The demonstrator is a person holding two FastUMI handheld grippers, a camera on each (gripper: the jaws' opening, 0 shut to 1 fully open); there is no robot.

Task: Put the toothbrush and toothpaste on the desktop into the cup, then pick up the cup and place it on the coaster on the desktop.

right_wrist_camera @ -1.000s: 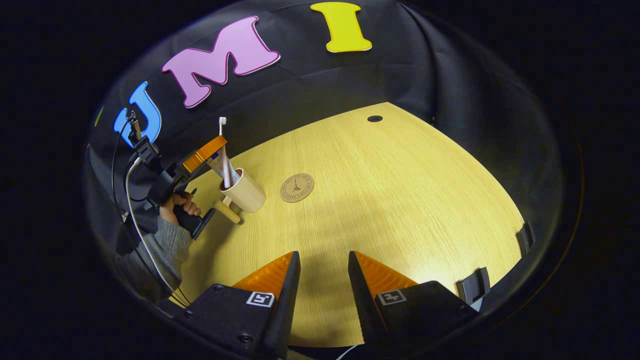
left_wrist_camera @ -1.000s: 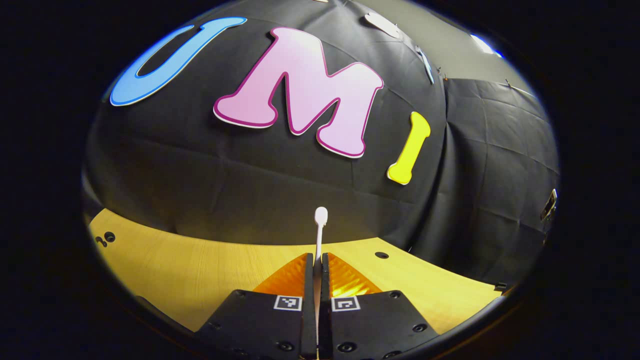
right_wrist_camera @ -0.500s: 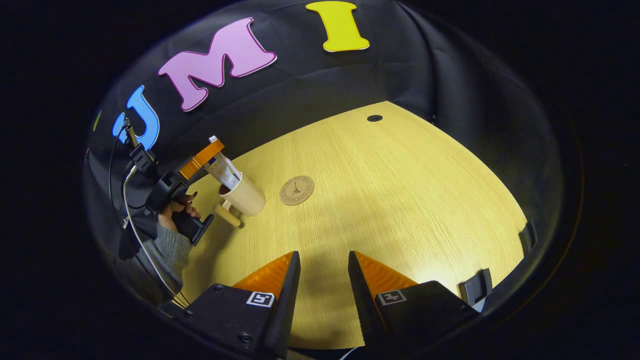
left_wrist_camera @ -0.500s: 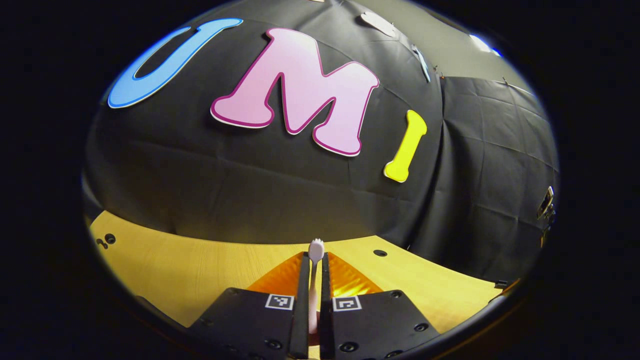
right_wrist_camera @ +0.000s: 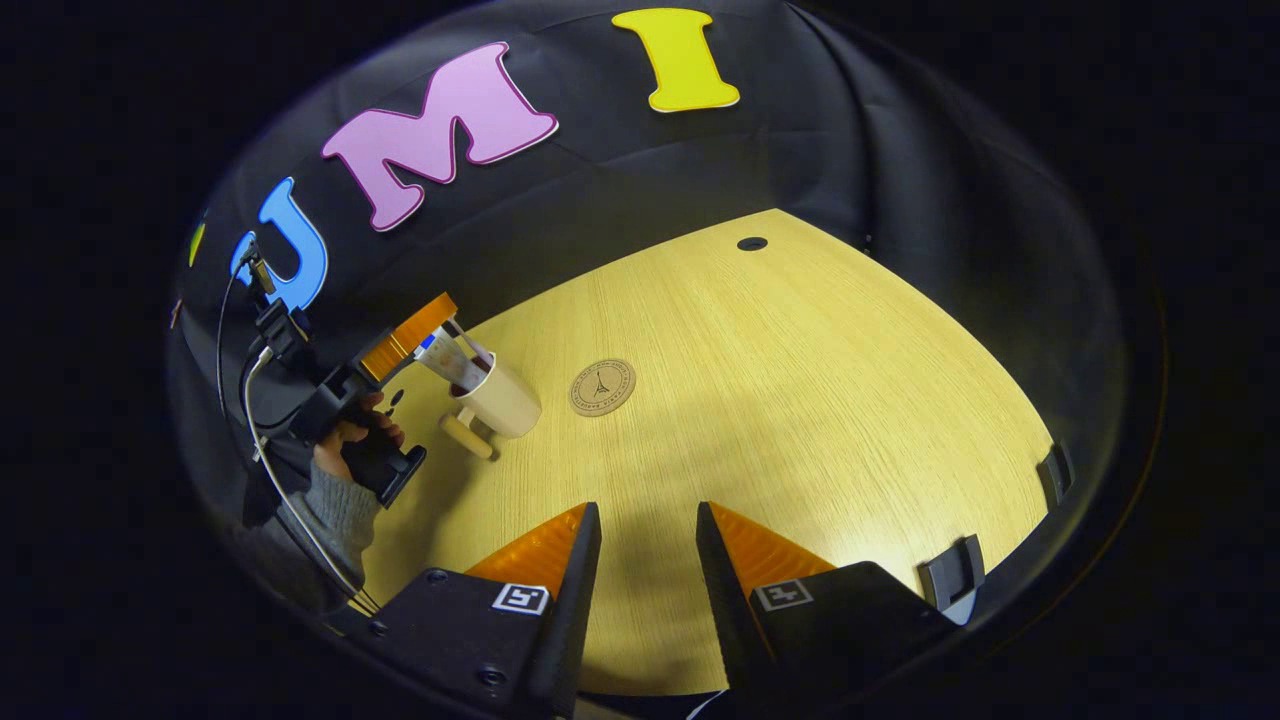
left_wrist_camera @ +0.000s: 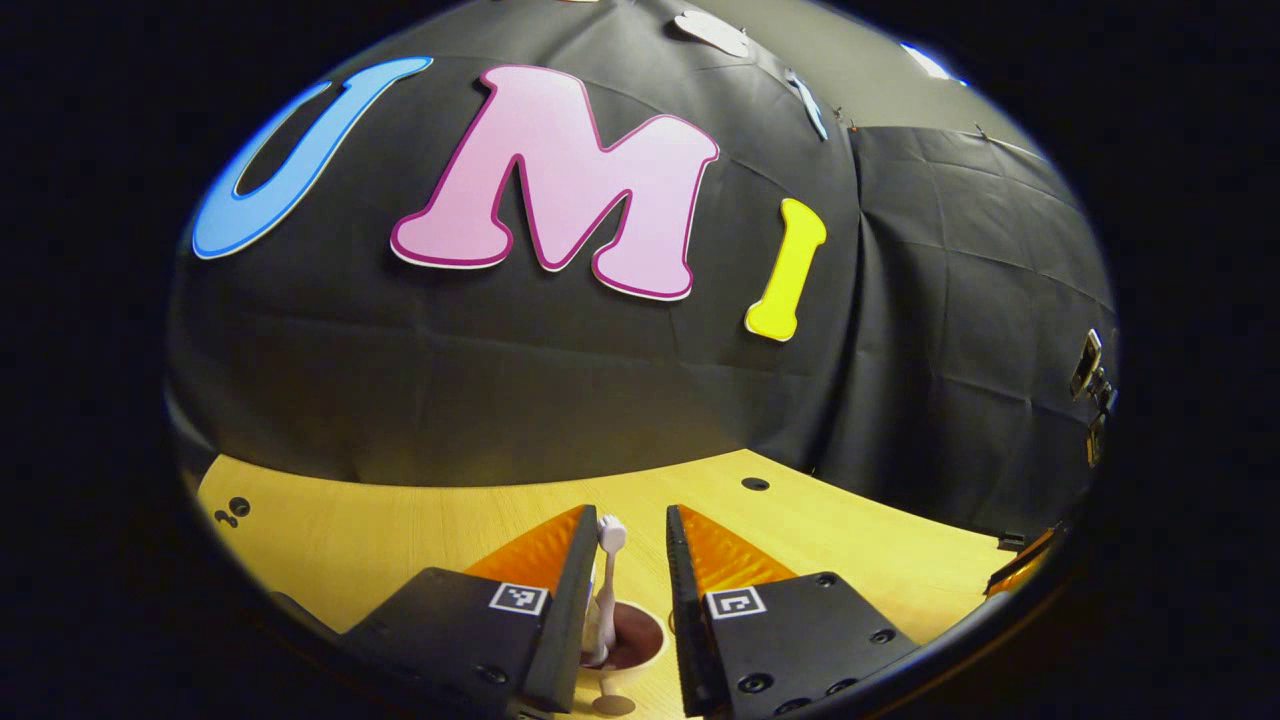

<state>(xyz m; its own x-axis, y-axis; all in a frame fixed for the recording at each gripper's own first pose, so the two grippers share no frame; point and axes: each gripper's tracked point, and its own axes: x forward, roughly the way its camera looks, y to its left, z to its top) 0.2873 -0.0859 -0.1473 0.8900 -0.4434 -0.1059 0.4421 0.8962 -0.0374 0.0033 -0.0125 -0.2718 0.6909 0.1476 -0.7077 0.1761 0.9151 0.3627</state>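
In the left gripper view a white toothbrush (left_wrist_camera: 606, 580) stands head up in the cream cup (left_wrist_camera: 650, 655), leaning by the left finger. My left gripper (left_wrist_camera: 626, 525) is open just above the cup's mouth, its jaws apart on either side of the brush. In the right gripper view the cup (right_wrist_camera: 503, 402), with its handle toward the near side, holds the toothpaste tube (right_wrist_camera: 448, 360). The left gripper (right_wrist_camera: 415, 332) hangs over it in a person's hand (right_wrist_camera: 345, 440). The round coaster (right_wrist_camera: 602, 387) lies just right of the cup. My right gripper (right_wrist_camera: 645, 520) is open above the near table, holding nothing.
The wooden table (right_wrist_camera: 800, 400) stretches right of the coaster, with a small dark hole (right_wrist_camera: 752, 243) near its far edge. Black clips (right_wrist_camera: 950, 572) sit on its right edge. A cable (right_wrist_camera: 262, 440) trails from the left gripper. The black cloth wall stands close behind the cup.
My left gripper went from shut on the toothbrush to open, and the brush slid down into the cup. The right gripper has stayed in place.
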